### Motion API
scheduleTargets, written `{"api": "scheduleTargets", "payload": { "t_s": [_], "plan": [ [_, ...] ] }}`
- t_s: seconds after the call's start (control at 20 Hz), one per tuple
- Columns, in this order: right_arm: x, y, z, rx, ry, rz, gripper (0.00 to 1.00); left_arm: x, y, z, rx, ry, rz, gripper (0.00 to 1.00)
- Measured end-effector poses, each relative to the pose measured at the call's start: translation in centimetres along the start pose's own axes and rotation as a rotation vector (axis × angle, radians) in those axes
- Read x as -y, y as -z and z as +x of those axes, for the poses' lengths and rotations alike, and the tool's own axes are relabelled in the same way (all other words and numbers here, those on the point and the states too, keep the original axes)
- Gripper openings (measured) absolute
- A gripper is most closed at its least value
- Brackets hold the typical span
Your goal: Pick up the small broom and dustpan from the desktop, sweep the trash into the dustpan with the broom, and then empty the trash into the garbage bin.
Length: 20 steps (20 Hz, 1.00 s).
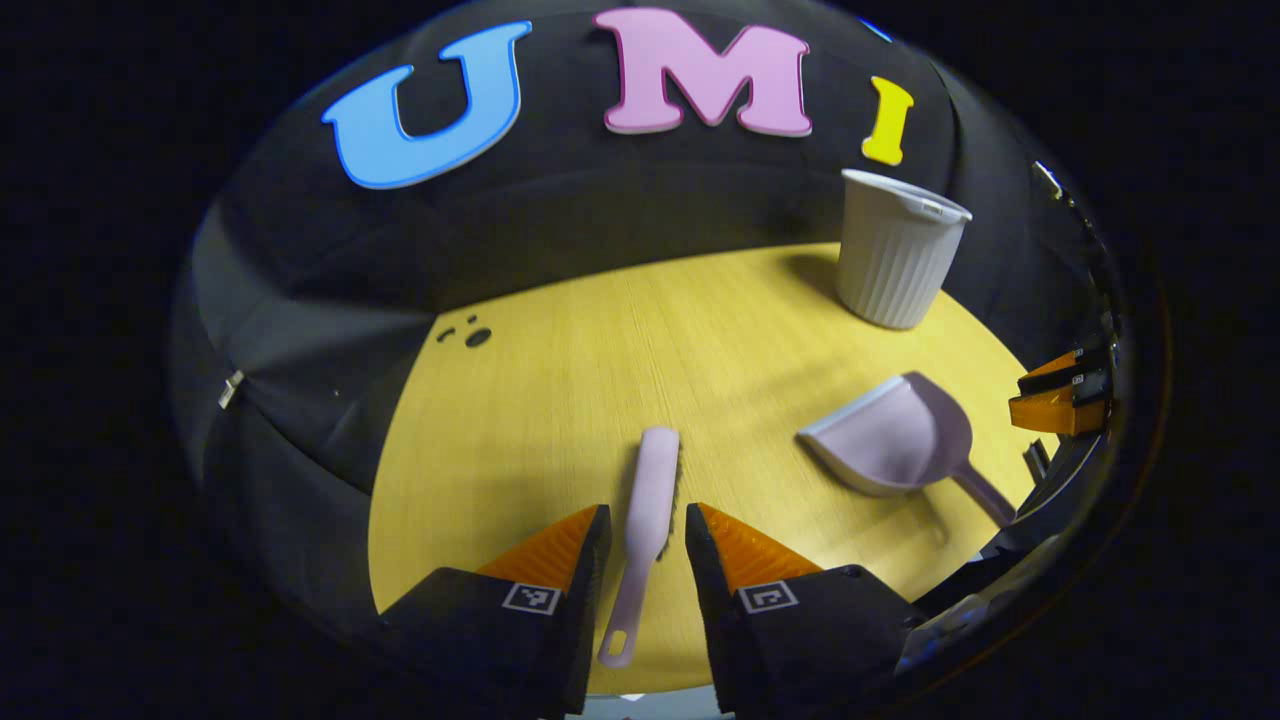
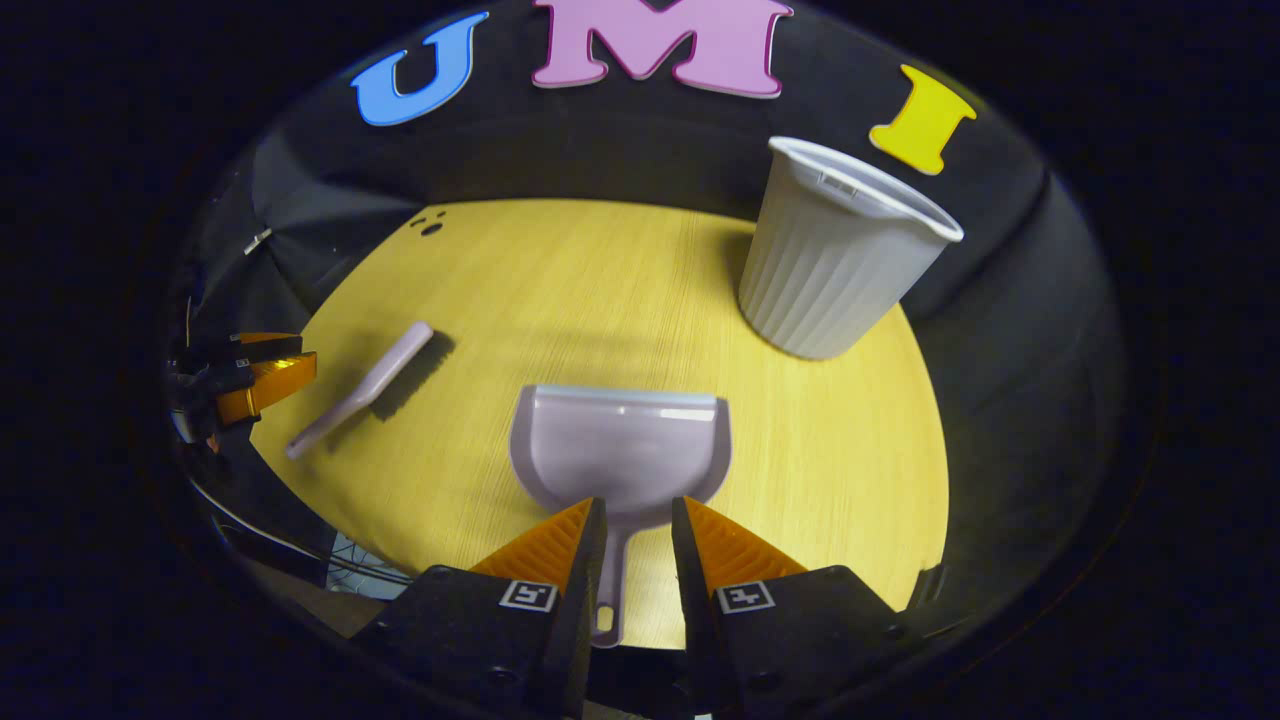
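A small lilac broom (image 1: 656, 468) lies flat on the yellow wooden desktop (image 1: 540, 400). Its thin handle runs back between the fingers of my left gripper (image 1: 647, 507), which is open with a gap on each side. The lilac dustpan (image 2: 620, 440) rests mouth-away on the desktop (image 2: 600, 290). My right gripper (image 2: 637, 500) straddles its handle, open and not clamped. Some small dark bits of trash (image 1: 470, 335) sit at the far left edge, also seen as the trash (image 2: 430, 225) in the right gripper view. The broom (image 2: 365, 390) and dustpan (image 1: 895, 440) each show from the other side.
A ribbed white garbage bin (image 1: 895, 250) stands upright at the far right of the table; the same bin (image 2: 835, 255) is just beyond the dustpan. The other gripper (image 1: 1060, 395) shows at the right edge, and the left one (image 2: 250, 385) beside the broom. Black cloth rings the table.
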State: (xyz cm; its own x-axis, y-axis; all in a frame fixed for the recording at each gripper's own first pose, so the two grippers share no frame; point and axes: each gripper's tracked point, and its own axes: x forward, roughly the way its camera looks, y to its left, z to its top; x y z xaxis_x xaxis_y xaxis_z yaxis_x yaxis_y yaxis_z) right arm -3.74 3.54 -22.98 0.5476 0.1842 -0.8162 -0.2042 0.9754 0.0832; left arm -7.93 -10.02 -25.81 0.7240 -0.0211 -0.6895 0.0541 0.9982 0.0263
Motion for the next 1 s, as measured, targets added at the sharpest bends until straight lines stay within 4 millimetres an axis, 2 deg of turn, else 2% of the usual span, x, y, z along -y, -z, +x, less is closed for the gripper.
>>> {"api": "scheduleTargets", "payload": {
  "t_s": [0.2, 0.3, 0.4, 0.5, 0.55, 0.6, 0.8, 1.0],
  "plan": [
    [1.2, -5.9, -3.1, 0.218, -0.016, -0.018, 0.43, 0.4, -5.3, -3.3, 0.188, -0.051, -0.038, 0.5],
    [1.7, -8.1, -4.6, 0.317, -0.016, -0.027, 0.45, 0.6, -7.2, -4.9, 0.261, -0.073, -0.067, 0.5],
    [1.9, -10.1, -6.6, 0.411, -0.029, -0.02, 0.43, 0.7, -8.8, -7.0, 0.33, -0.087, -0.076, 0.5],
    [1.5, -11.1, -7.9, 0.486, -0.032, -0.027, 0.42, 0.9, -10.3, -9.1, 0.388, -0.092, -0.066, 0.5],
    [1.4, -11.3, -9.1, 0.516, -0.032, -0.034, 0.45, 1.2, -10.6, -9.8, 0.41, -0.09, -0.062, 0.5],
    [1.4, -11.6, -9.5, 0.541, -0.034, -0.042, 0.43, 1.6, -10.9, -10.5, 0.428, -0.087, -0.058, 0.5],
    [1.0, -12.0, -10.5, 0.583, -0.043, -0.071, 0.43, 2.7, -10.9, -11.6, 0.443, -0.093, -0.06, 0.5],
    [0.8, -12.0, -10.9, 0.588, -0.061, -0.094, 0.43, 3.8, -10.3, -11.4, 0.421, -0.09, -0.06, 0.5]
  ]
}}
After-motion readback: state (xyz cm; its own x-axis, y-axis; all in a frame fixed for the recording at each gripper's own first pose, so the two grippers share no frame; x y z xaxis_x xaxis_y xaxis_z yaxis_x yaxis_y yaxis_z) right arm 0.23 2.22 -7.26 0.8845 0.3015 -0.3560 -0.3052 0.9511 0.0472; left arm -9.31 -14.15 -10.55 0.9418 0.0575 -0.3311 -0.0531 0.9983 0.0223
